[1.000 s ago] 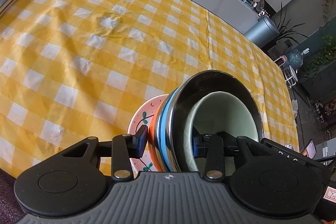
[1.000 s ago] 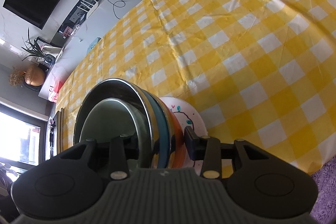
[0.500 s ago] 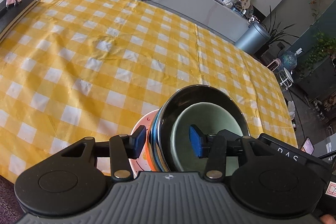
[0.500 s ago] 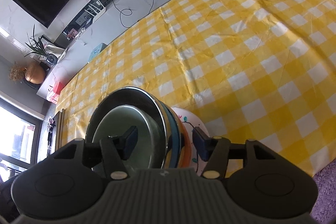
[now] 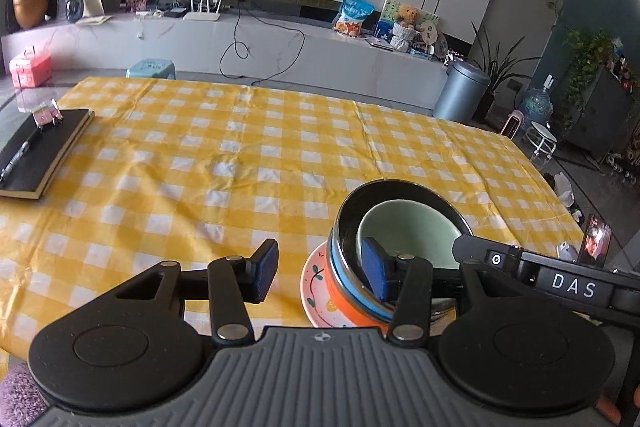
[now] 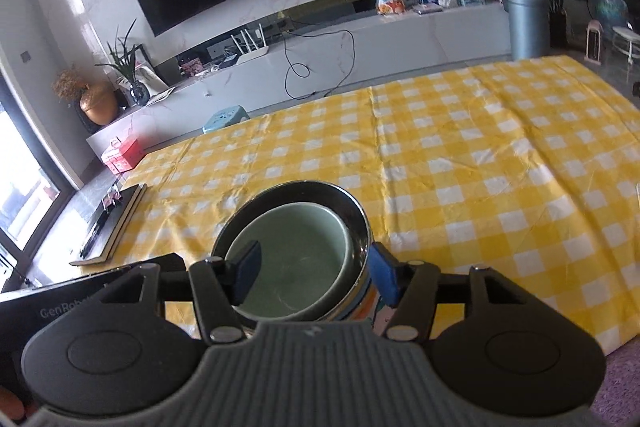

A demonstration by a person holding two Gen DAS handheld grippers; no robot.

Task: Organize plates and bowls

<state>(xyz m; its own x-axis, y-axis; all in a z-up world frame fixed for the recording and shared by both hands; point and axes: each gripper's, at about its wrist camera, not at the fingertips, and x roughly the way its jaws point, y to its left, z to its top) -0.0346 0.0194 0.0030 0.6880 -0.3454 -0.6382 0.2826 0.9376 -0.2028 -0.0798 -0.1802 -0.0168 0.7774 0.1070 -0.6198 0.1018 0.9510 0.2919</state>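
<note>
Fingers of the left gripper point(image 5: 320, 273) stand spread with nothing pinched; the left pad hangs over bare cloth, the right pad point(image 5: 376, 273) sits in front of the stack's rim, and whether it touches I cannot tell. The right gripper point(image 6: 316, 273) is spread too, its jaws straddling the stack's near right rim, the left pad point(image 6: 247, 273) over the green bowl's hollow and the right pad outside the steel wall, neither pressing. The stack stands near the table's front edge: a pale green bowl point(image 5: 412, 231) nests inside a steel bowl point(image 5: 400, 187), which sits in blue point(image 5: 340, 277) and orange point(image 5: 352, 309) bowls on a patterned pink plate point(image 5: 314, 287). Yellow checked tablecloth point(image 5: 240, 155) covers the table. A black notebook point(image 5: 40, 151) with a pen lies at the left edge, well apart from the stack.
</note>
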